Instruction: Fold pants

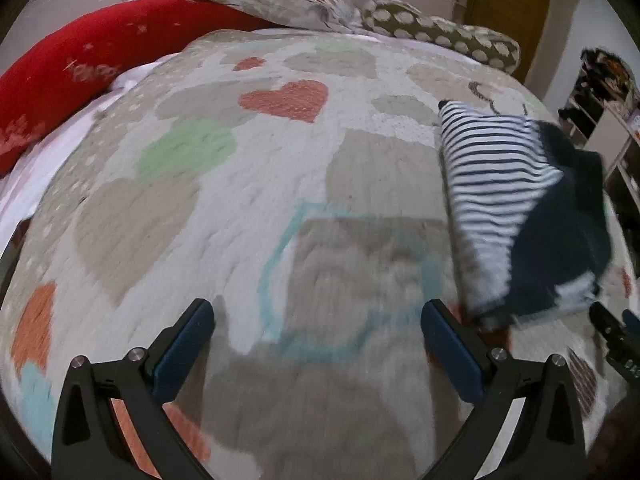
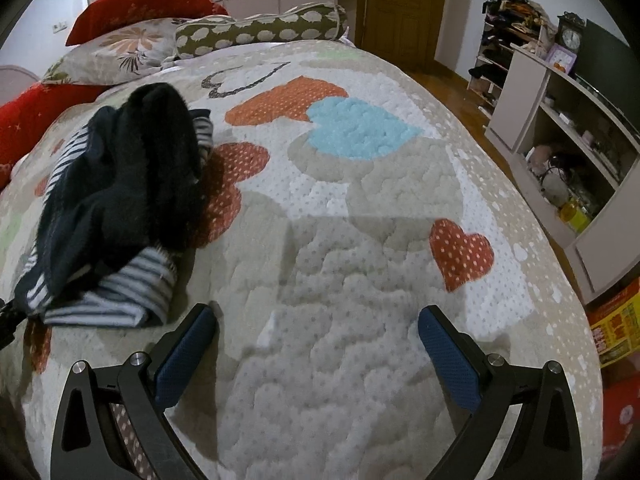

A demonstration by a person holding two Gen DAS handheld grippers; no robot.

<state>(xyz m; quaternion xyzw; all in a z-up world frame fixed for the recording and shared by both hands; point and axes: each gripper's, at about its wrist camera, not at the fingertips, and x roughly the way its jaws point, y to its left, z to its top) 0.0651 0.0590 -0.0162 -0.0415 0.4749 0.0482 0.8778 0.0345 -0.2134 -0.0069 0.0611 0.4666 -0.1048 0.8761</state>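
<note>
This is a bedroom in a home. A bed (image 2: 360, 208) with a heart-patterned quilt carries pillows (image 2: 260, 30) at its head. Beside it stand a wooden door (image 2: 400, 8), cluttered white shelves (image 2: 560, 128) and a clock (image 2: 571, 38).

Pants (image 2: 120, 200): soft cloth, dark fuzzy outer face, navy-and-white striped knit lining, matt.
Bedspread (image 2: 360, 260): quilted cloth, puckered, dotted weave, matt.
Left gripper (image 1: 318, 344) and right gripper (image 2: 318, 344): matt black plastic arms, blue textured rubbery pads, shiny metal bolts.
Red pillow (image 1: 72, 72): plush cloth.
Door (image 2: 400, 8): brown wood, slight sheen.
Shelf unit (image 2: 560, 120): smooth pale painted board.
</note>
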